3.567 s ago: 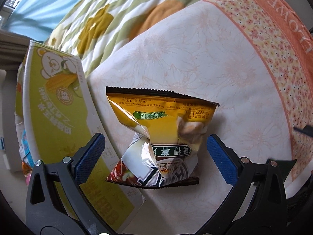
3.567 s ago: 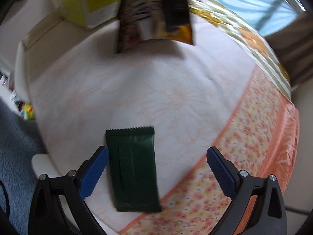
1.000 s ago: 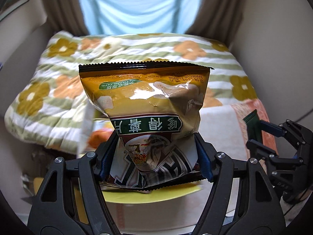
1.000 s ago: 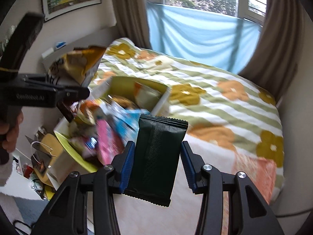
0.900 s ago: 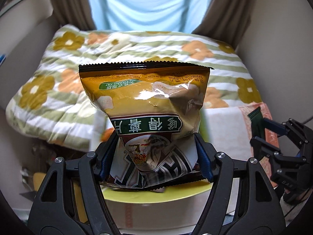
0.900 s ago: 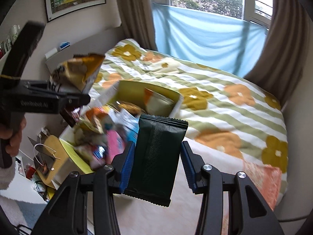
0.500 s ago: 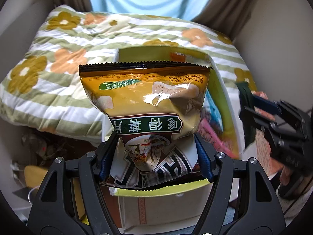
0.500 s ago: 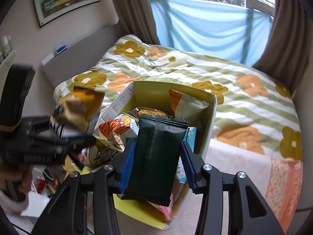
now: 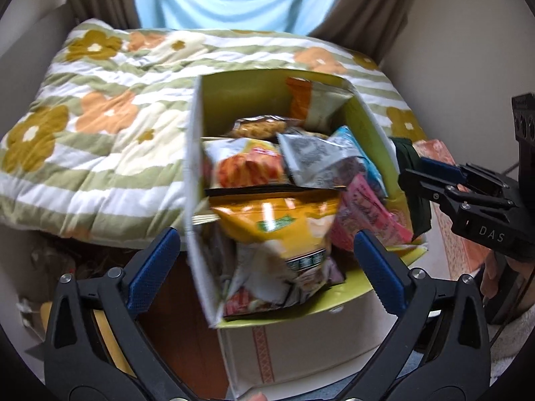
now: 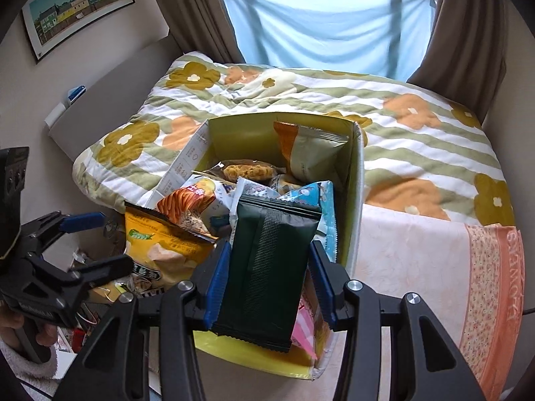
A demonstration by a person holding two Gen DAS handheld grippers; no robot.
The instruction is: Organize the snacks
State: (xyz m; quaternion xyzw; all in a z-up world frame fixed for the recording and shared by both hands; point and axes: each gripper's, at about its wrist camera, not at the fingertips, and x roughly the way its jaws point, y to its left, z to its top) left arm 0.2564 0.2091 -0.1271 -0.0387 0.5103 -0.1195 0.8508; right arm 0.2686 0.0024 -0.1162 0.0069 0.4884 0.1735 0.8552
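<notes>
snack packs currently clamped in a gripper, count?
1: dark green pack clamped in the right gripper, above the box. Left gripper open; yellow bag lies released in the box.

A yellow chip bag (image 9: 281, 234), glossy and crinkled, lies loose between the wide-apart jaws of the left hand-held gripper (image 9: 264, 264), tipped into the near end of the yellow-green box (image 9: 361, 117) crammed with snack packets. A dark green packet (image 10: 267, 267) stands upright, pinched in the right hand-held gripper (image 10: 267, 284) over that box's near edge.
</notes>
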